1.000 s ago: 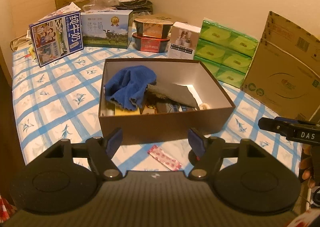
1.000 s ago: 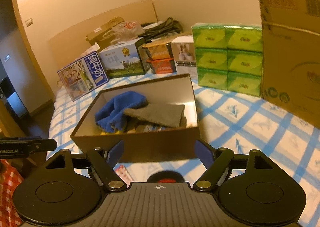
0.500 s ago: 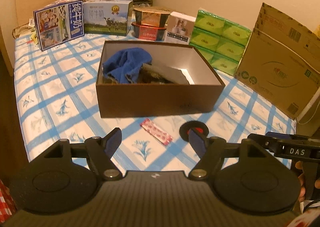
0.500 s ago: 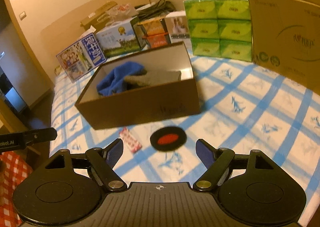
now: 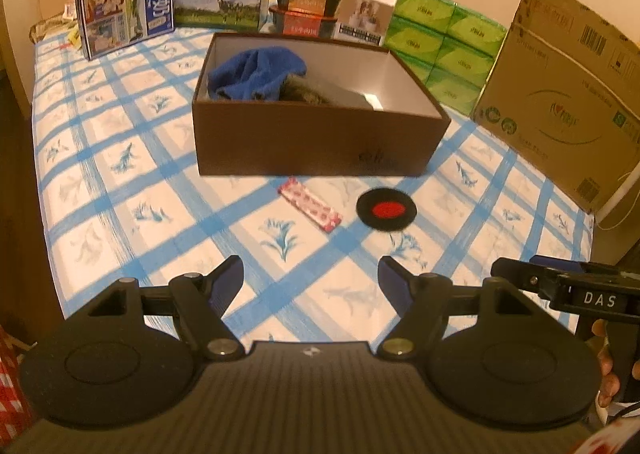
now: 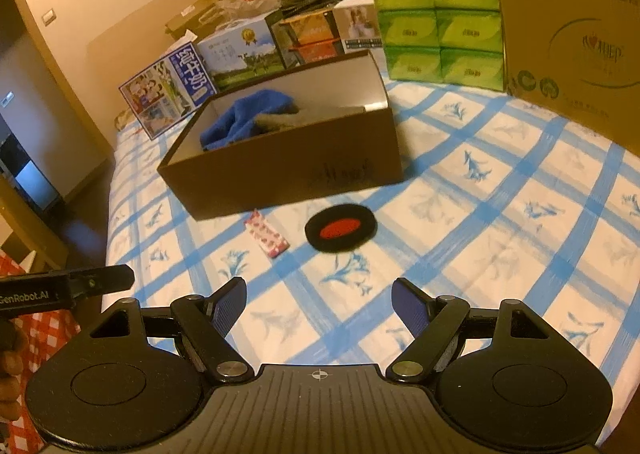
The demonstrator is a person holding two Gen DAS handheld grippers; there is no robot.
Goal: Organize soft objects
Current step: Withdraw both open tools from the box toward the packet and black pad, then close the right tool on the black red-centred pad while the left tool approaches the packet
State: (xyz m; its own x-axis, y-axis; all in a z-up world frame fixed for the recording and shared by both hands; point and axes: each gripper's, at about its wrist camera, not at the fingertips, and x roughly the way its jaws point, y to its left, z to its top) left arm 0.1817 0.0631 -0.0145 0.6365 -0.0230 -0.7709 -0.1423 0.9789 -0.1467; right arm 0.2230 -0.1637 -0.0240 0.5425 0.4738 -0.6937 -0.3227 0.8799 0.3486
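Centrally, the open brown cardboard box (image 5: 316, 142) holds a crumpled blue towel (image 5: 256, 72) and a grey cloth (image 5: 320, 92); left gripper (image 5: 310, 280) and right gripper (image 6: 319, 300) gape wide, empty.

"DAS" on right tool (image 5: 576, 294), "GenRobot.AI" on left tool (image 6: 60, 290)

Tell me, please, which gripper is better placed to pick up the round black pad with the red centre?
Probably the right gripper: the round black pad lies almost straight ahead of its open jaws, whereas it sits right of the left gripper.
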